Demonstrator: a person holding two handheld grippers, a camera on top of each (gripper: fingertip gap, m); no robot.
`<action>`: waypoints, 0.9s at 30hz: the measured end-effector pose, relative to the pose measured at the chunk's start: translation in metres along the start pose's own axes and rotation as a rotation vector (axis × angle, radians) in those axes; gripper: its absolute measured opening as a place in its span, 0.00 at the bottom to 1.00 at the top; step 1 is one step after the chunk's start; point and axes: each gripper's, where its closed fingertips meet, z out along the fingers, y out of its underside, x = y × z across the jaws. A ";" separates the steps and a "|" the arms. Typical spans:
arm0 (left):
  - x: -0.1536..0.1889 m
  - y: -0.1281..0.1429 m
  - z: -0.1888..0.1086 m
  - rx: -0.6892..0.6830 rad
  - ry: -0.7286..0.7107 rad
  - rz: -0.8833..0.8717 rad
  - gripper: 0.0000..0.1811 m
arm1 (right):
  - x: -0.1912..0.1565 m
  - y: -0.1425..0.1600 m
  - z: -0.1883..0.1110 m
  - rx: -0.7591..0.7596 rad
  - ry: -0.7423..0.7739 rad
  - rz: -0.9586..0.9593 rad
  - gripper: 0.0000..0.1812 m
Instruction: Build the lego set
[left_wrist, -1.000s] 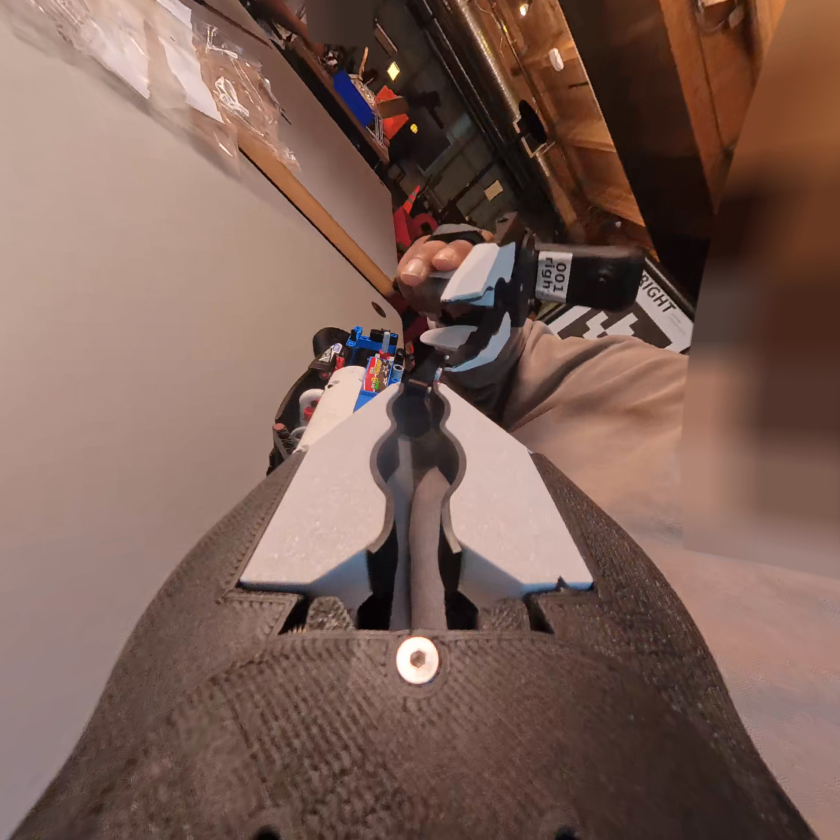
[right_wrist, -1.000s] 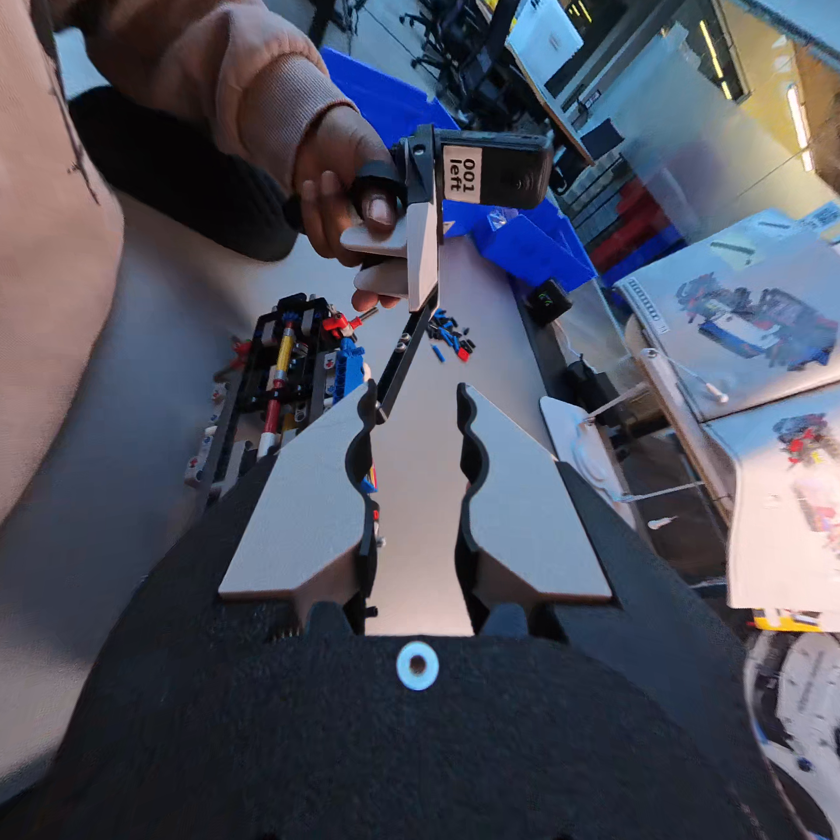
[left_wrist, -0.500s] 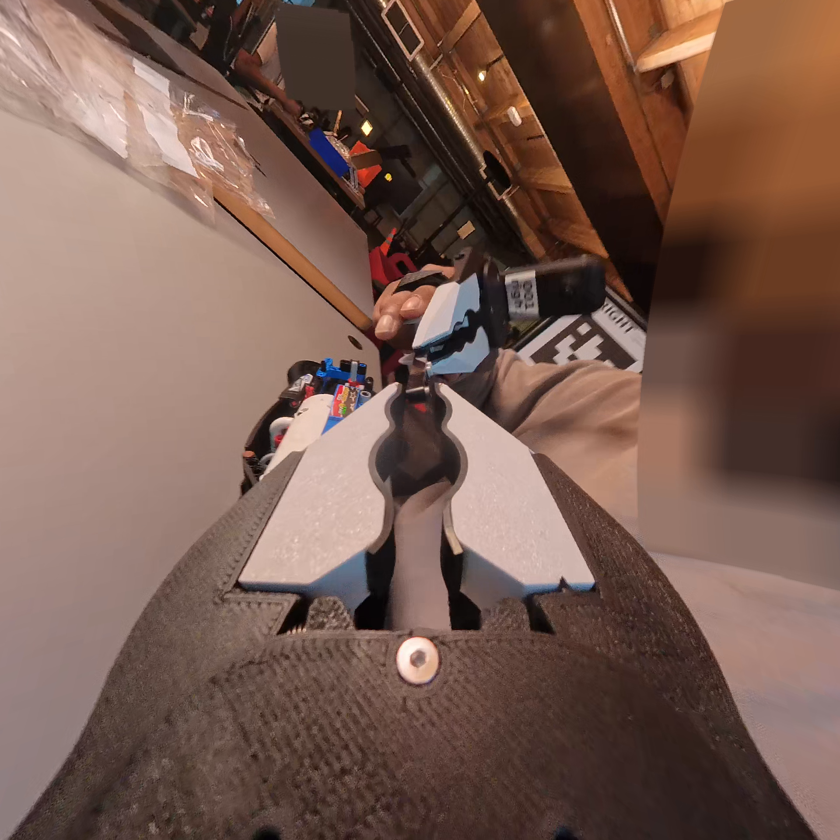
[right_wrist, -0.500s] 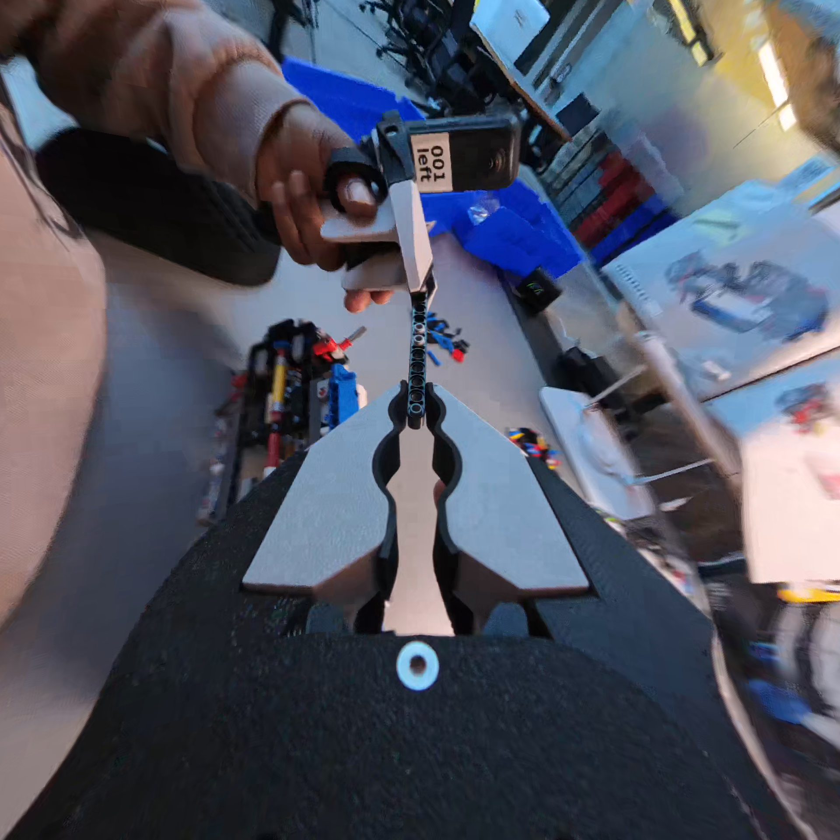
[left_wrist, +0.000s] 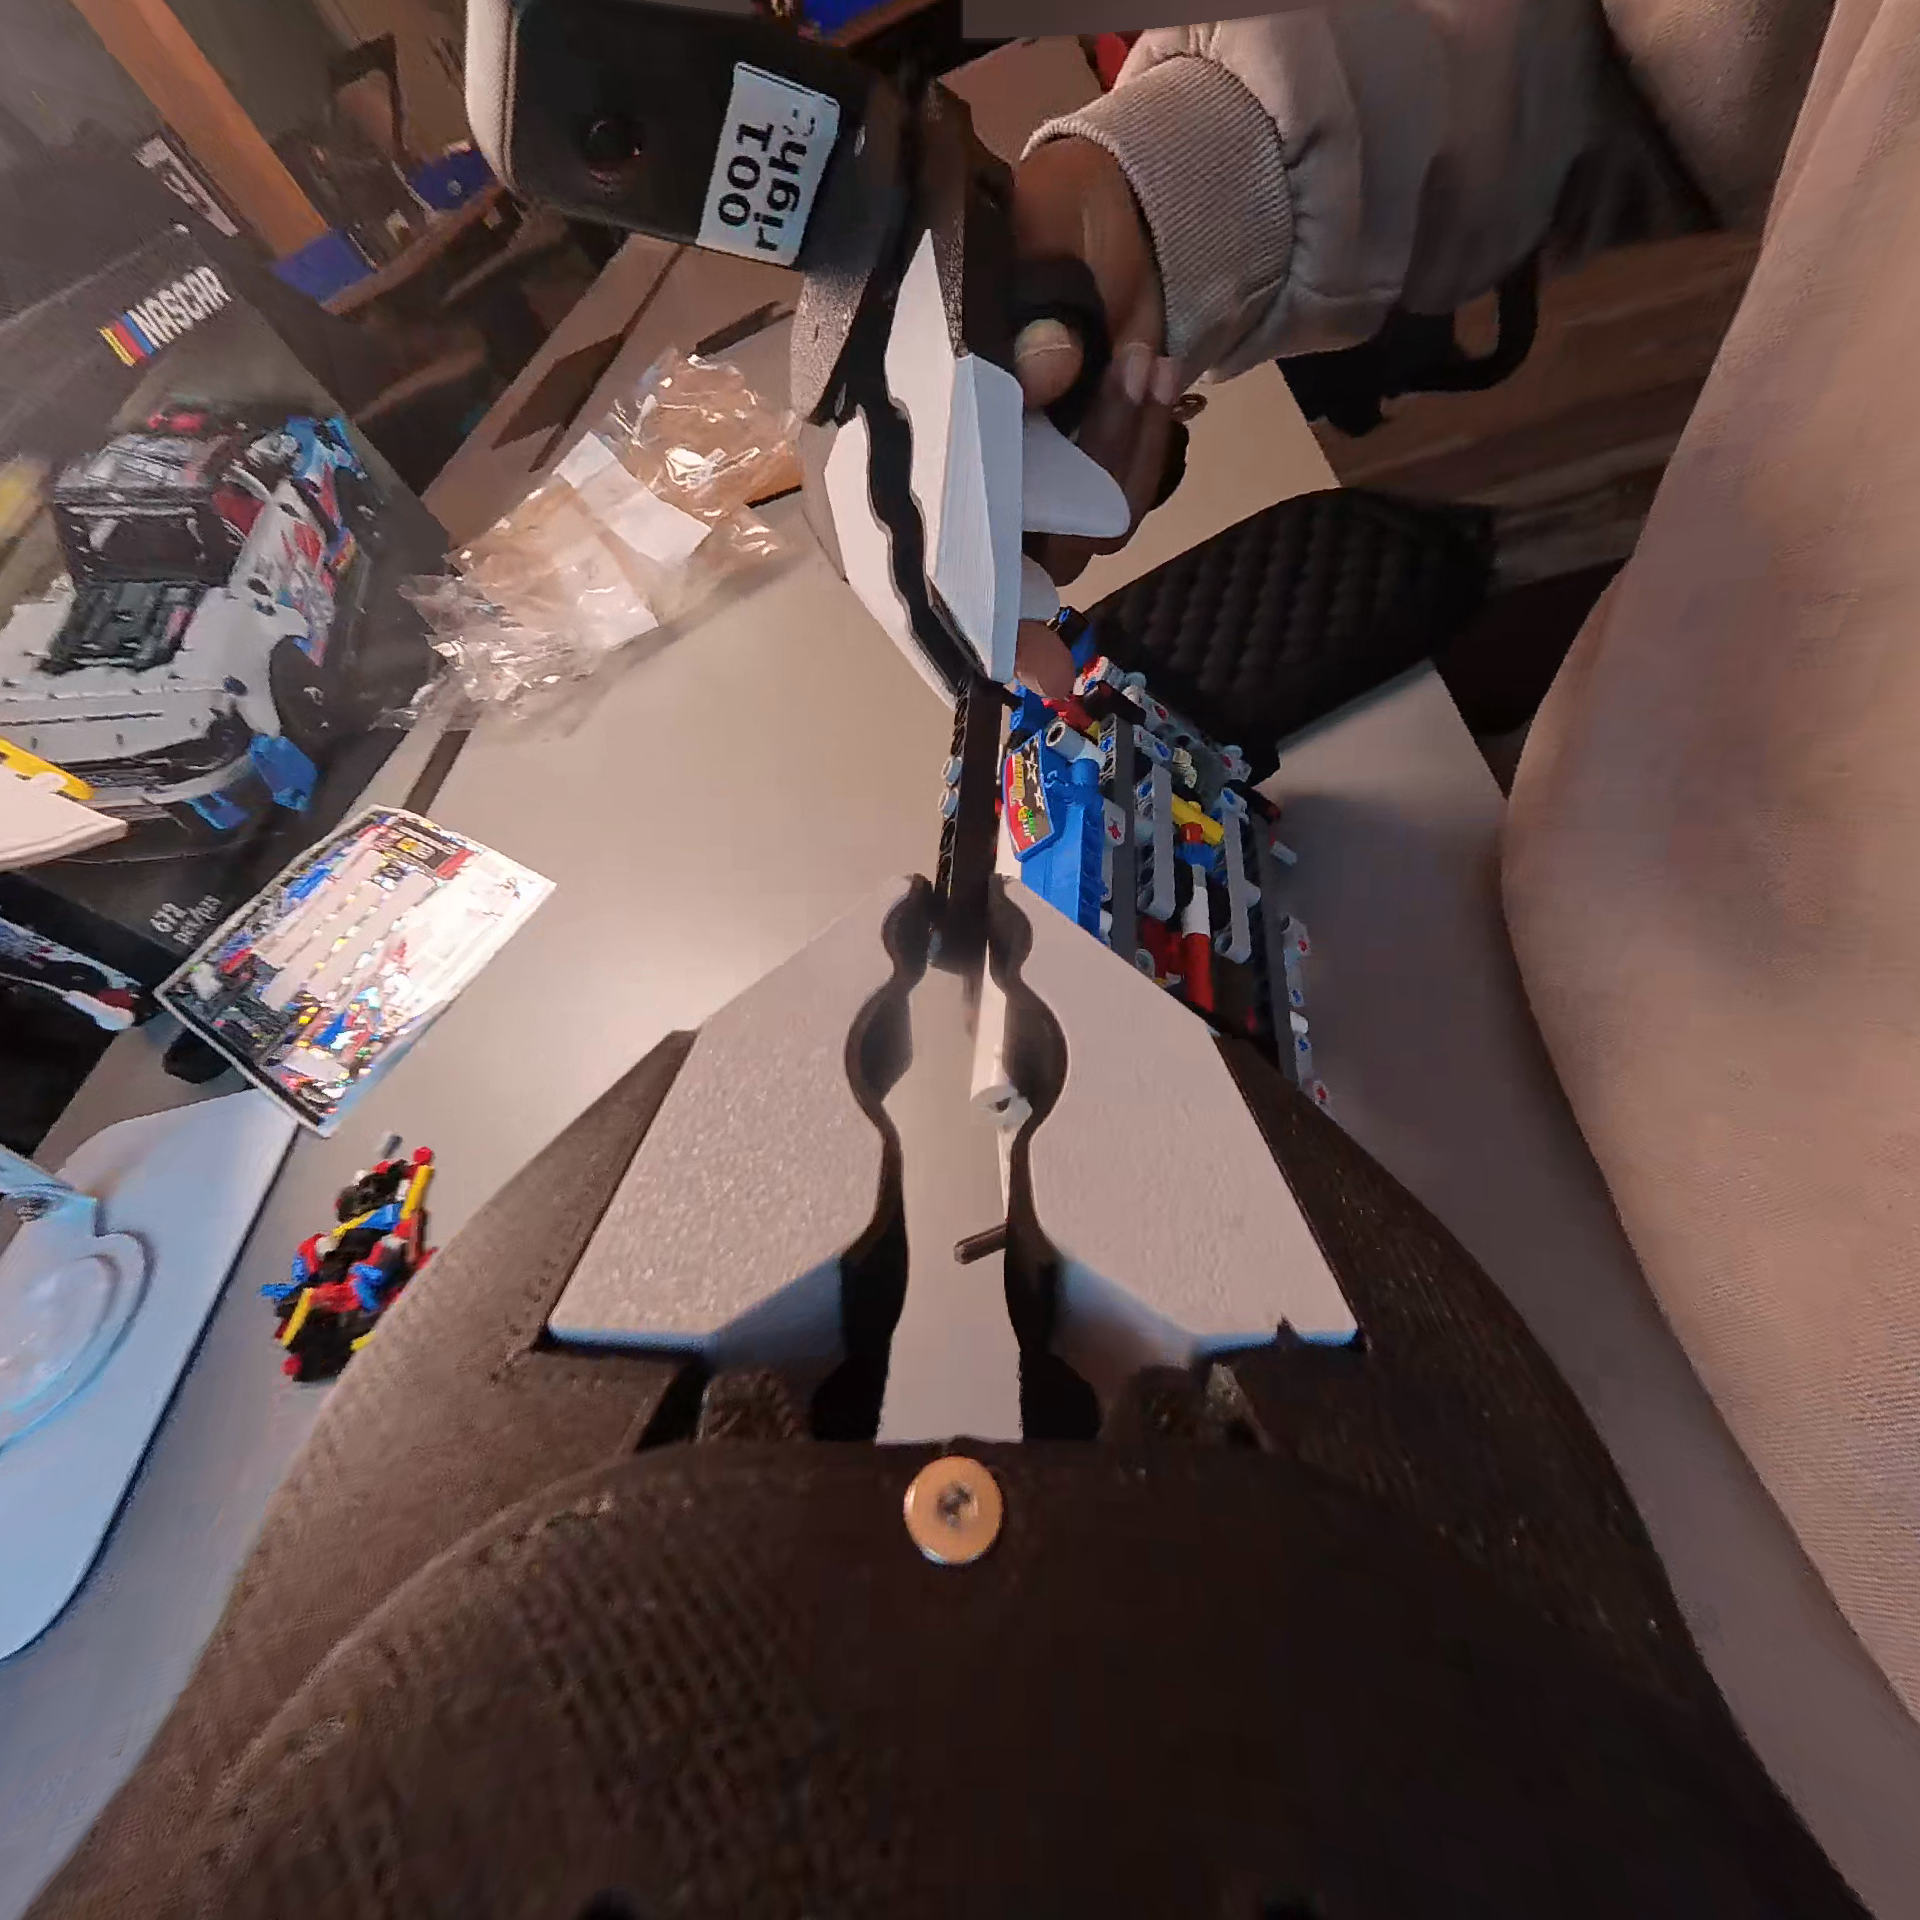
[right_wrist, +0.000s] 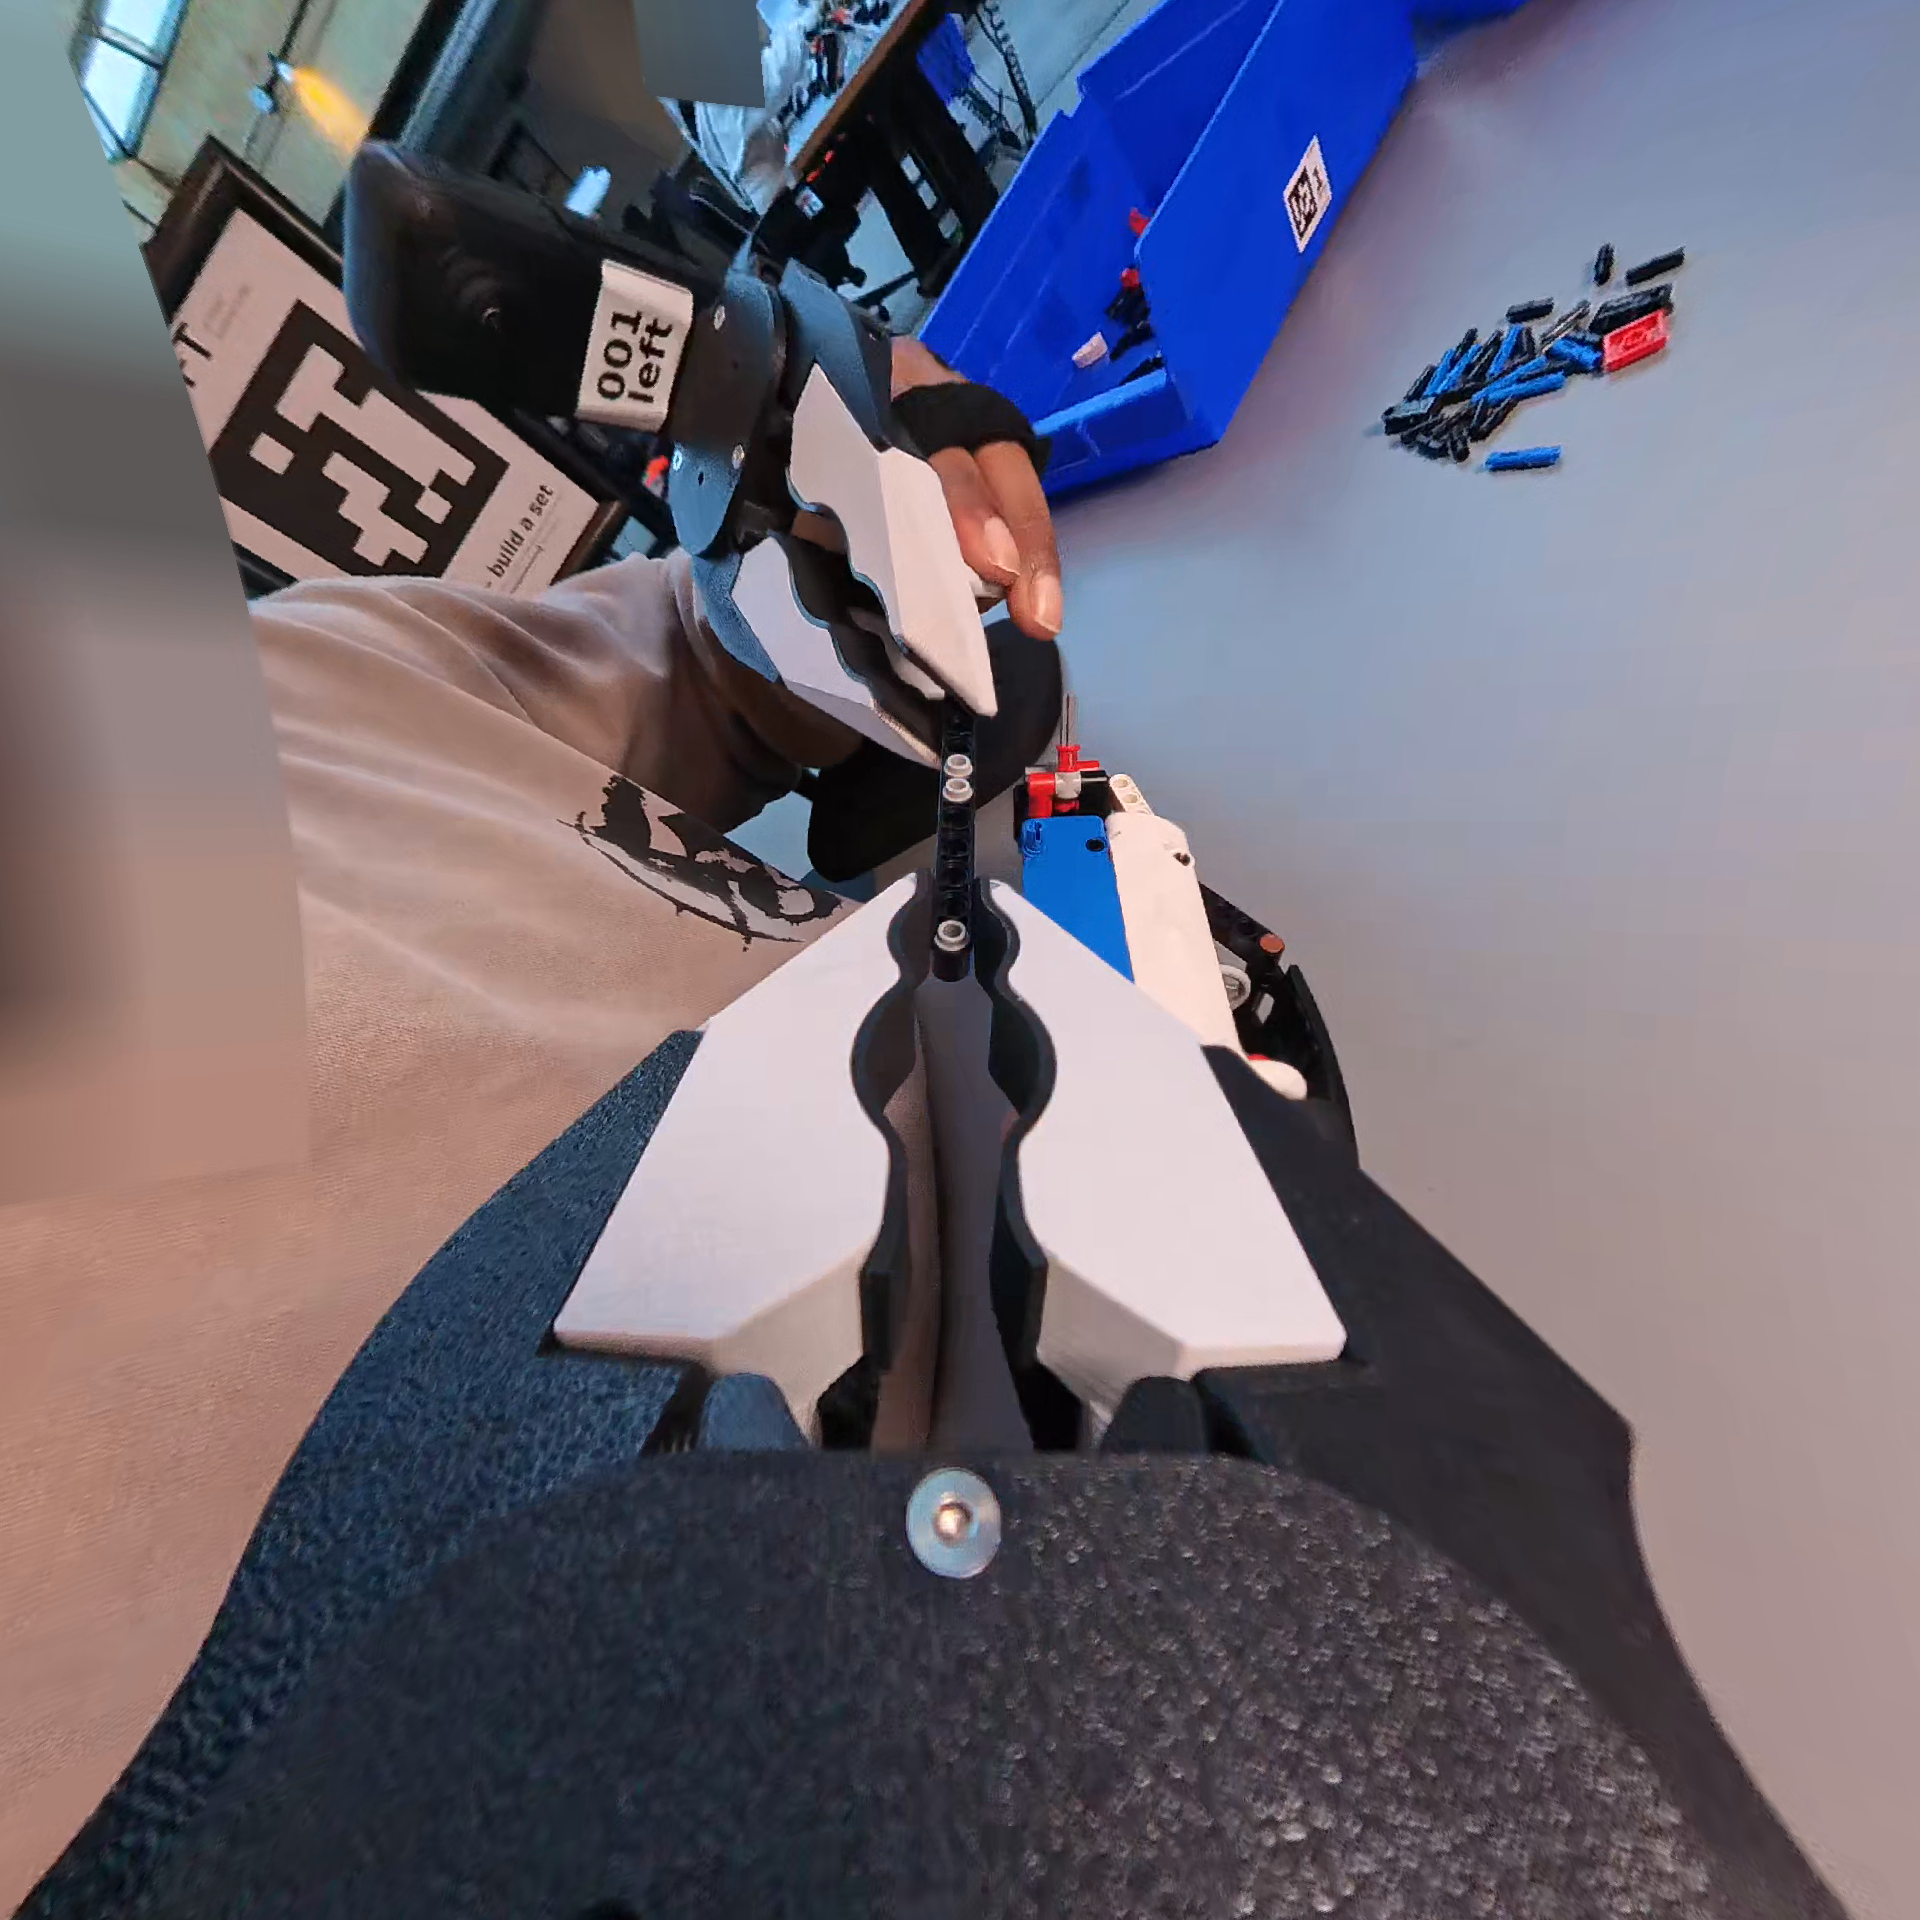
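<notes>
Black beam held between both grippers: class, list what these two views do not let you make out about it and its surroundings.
- Black beam: both ends hidden between gripper fingers, right wrist view.
- Car model: its near part is covered by the left gripper, left wrist view.
- Small parts pile: too small to tell apart, right wrist view.
- Plastic bags: contents blurred, left wrist view.

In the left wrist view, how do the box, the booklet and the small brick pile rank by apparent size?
1. box, though the frame edge crops it
2. booklet
3. brick pile

The pile lies nearest the camera and looks smallest anyway.
</notes>
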 end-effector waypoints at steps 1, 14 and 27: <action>0.001 0.002 0.001 -0.006 0.021 -0.034 0.05 | 0.001 0.001 0.000 -0.005 -0.003 0.007 0.02; 0.006 0.024 0.005 -0.118 0.091 -0.169 0.04 | 0.014 0.014 0.001 -0.189 0.383 -0.701 0.10; 0.018 0.027 0.004 -0.145 0.152 -0.155 0.06 | 0.022 0.027 0.000 -0.300 0.457 -0.888 0.04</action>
